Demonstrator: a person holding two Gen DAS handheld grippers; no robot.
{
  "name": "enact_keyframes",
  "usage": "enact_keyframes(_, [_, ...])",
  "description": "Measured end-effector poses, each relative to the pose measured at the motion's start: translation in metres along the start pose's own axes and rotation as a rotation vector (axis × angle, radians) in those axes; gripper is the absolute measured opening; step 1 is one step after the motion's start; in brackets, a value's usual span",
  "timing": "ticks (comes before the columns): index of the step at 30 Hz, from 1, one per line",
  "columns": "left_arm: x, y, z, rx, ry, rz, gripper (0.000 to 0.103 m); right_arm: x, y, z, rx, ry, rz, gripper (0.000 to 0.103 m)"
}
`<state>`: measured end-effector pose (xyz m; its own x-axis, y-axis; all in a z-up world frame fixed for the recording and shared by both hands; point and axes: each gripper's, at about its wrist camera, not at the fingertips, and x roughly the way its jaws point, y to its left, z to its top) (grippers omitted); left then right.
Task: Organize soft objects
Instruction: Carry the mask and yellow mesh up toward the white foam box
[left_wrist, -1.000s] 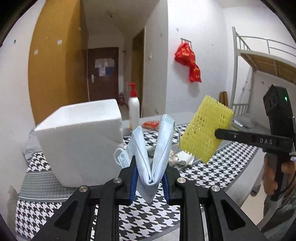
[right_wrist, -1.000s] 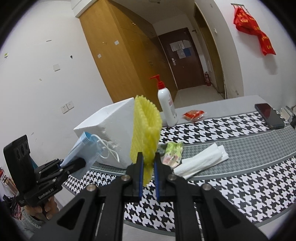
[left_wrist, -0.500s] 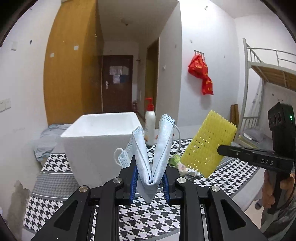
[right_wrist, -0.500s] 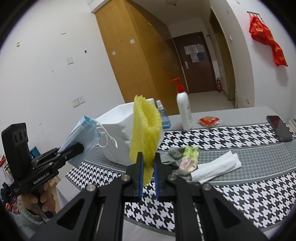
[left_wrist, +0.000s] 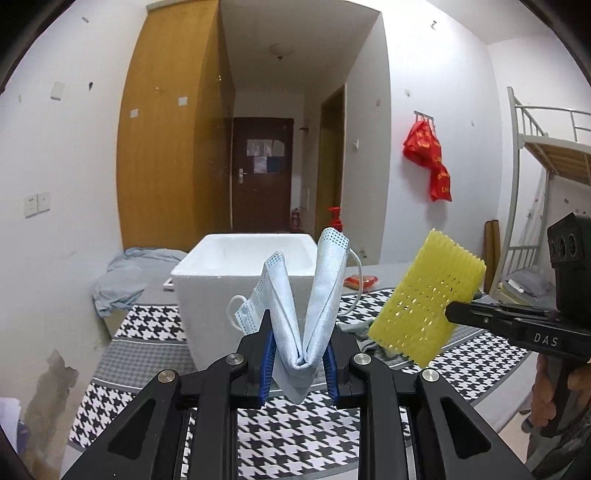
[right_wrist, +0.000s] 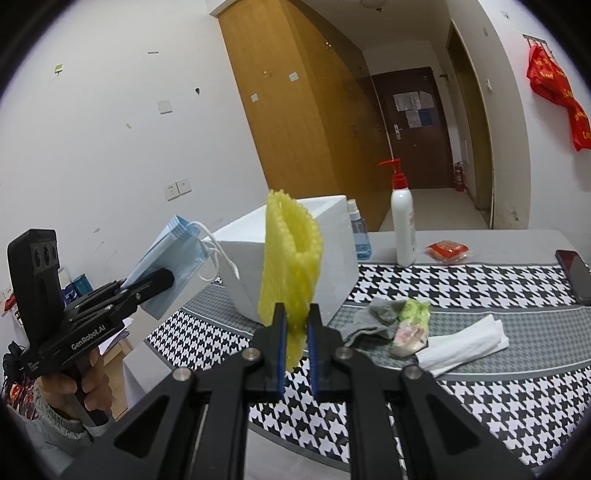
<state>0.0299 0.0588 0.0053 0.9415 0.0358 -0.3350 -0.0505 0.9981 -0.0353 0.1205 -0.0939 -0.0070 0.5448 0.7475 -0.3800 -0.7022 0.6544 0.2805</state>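
Blue paper face masks (left_wrist: 303, 314), folded into a V, are clamped between the pads of the left gripper (left_wrist: 298, 363) and stand up above the table (left_wrist: 295, 435). The right gripper (right_wrist: 296, 345) is clenched on a yellow foam net (right_wrist: 290, 266), which rises upright from its jaws. The white foam box (left_wrist: 236, 280) stands on the houndstooth cloth at 12 o'clock from the masks, just behind them. At 4 o'clock from the box lie a grey sock (right_wrist: 376, 319), a green packet (right_wrist: 412, 325) and white tissue (right_wrist: 465, 343).
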Motion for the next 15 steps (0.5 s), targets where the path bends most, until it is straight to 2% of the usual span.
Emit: enact_keyframes(15, [-0.011, 0.016, 0.000, -0.012, -0.005, 0.026, 0.024, 0.016, 0.018, 0.004, -0.038, 0.029, 0.023, 0.013])
